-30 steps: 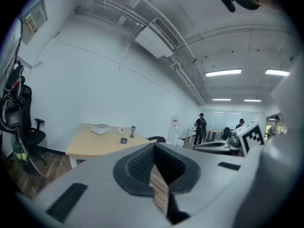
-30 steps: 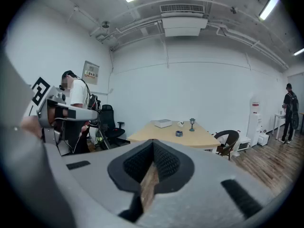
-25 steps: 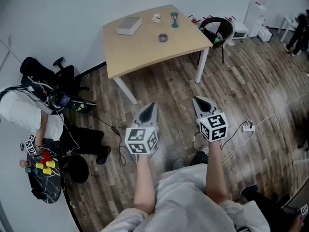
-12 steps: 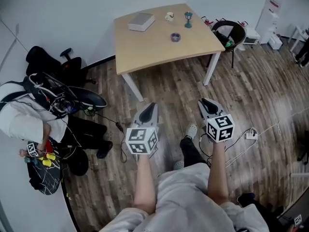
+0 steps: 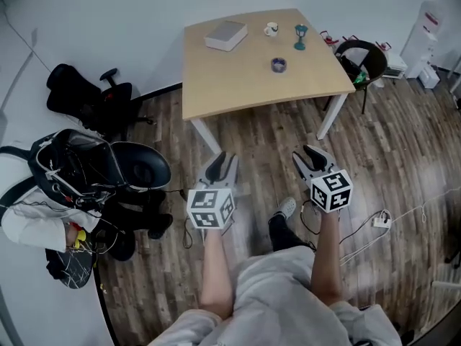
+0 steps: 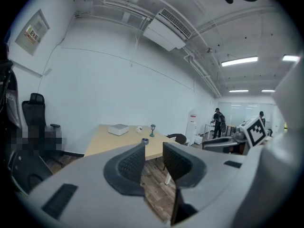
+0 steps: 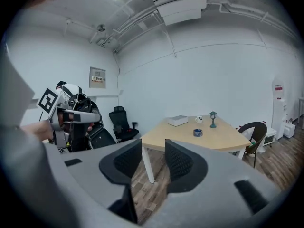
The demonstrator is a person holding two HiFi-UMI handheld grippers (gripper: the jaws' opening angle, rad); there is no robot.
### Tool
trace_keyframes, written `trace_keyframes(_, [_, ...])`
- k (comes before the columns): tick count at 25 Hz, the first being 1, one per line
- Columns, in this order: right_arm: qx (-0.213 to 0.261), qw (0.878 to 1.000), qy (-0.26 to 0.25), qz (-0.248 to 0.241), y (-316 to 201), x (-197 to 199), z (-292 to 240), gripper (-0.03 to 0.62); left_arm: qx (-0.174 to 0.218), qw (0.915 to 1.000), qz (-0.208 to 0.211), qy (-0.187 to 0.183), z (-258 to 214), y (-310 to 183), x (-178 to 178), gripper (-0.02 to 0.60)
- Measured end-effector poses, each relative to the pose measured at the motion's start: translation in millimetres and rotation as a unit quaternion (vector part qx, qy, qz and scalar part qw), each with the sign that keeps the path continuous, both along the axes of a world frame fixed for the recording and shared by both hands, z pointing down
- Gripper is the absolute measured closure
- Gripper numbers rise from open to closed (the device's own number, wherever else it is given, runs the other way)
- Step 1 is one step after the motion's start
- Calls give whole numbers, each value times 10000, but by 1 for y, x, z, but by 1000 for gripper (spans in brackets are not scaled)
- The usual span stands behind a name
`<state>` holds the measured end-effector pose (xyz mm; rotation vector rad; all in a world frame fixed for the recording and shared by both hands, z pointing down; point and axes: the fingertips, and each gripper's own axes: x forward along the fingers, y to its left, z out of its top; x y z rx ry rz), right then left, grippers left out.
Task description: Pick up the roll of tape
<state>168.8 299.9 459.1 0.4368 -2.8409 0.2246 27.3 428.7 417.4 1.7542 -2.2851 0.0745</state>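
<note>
Far beyond the just-opened, empty fingers [image 6: 130, 167] lies the tape roll [image 5: 279, 65].

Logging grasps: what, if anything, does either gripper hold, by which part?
Nothing is held: the left gripper and right gripper have just been opening, jaws empty; the roll of tape lies on the table.

One table [image 5: 238, 89] holds one roll of tape [image 5: 279, 65], one mug [image 5: 270, 29], one white box [image 5: 225, 35] and one small lantern [image 5: 300, 37].
</note>
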Motion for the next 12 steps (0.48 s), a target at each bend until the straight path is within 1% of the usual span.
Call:
trace_keyframes(3, [-39, 10000, -32, -77, -28, -4, 1, 426, -83, 9995, -283, -110, 0, -23, -9, 472])
trace_keyframes(5, [-91, 9999, -66, -82, -50, -3, 3, 425, -203, 9989, -363, -213, 4, -43, -11, 471])
trace_keyframes(7, [-146, 9999, -67, -58, -77, -10, 5, 420, -267, 9989, -311, -210, 7, -70, -19, 467])
trace_keyframes(9, [-212, 9998, -61, -4, -107, -23, 8, 416, -343, 9991, -191, -170, 12, -103, -34, 437])
trace_keyframes(12, [-258, 9996, -44, 69, -152, -40, 12, 414, -414, 9991, -23, -114, 18, -153, -54, 437])
